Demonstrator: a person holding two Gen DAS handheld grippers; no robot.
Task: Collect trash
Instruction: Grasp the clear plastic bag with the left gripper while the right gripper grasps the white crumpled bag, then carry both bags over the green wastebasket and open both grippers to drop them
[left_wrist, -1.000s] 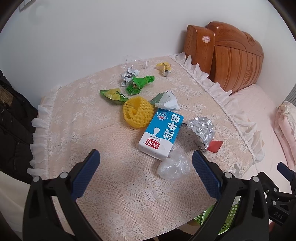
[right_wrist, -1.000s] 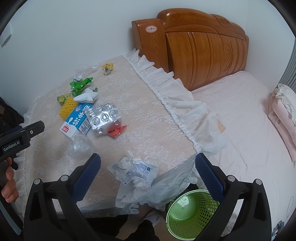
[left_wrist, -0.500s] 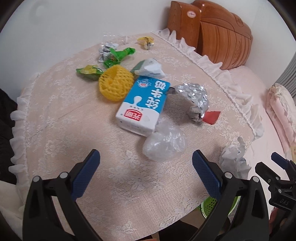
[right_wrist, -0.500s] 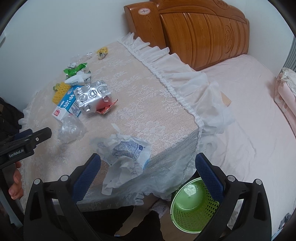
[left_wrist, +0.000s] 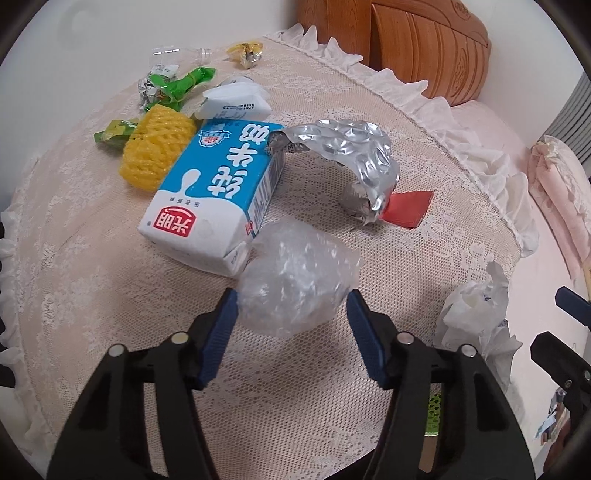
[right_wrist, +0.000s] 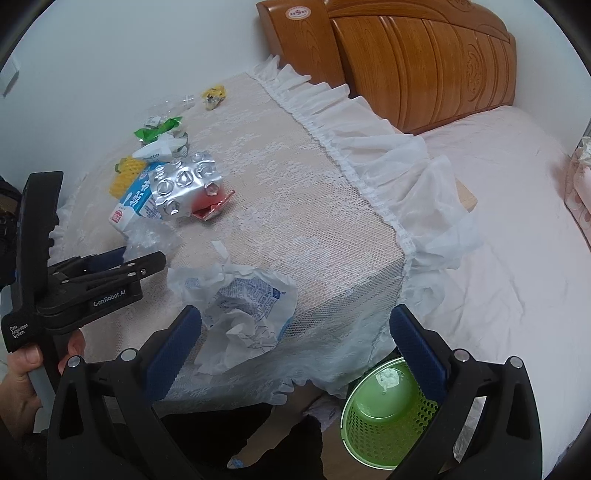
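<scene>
A clear crumpled plastic wad (left_wrist: 295, 280) lies on the lace-covered table (left_wrist: 92, 266), against a blue-and-white milk carton (left_wrist: 218, 192). My left gripper (left_wrist: 291, 299) straddles the wad and its jaws are closing, with both blue pads touching the wad's sides; the right wrist view shows this gripper (right_wrist: 144, 256) too. My right gripper (right_wrist: 295, 314) is open above a crumpled white wrapper (right_wrist: 243, 302) at the table's near corner; nothing sits between its pads. Crushed silver foil (left_wrist: 354, 155) and a red scrap (left_wrist: 406, 210) lie behind the wad.
A yellow foam net (left_wrist: 155, 151), green wrappers (left_wrist: 177, 88), a white packet (left_wrist: 236, 99) and a yellow wrapper (left_wrist: 245, 53) lie farther back. A green basket (right_wrist: 384, 410) stands on the floor below the table corner. A bed (right_wrist: 517, 221) with wooden headboard (right_wrist: 406, 62) is to the right.
My left gripper came down over the clear plastic wad and its jaws narrowed from wide open onto it. The right gripper sank a little toward the white wrapper.
</scene>
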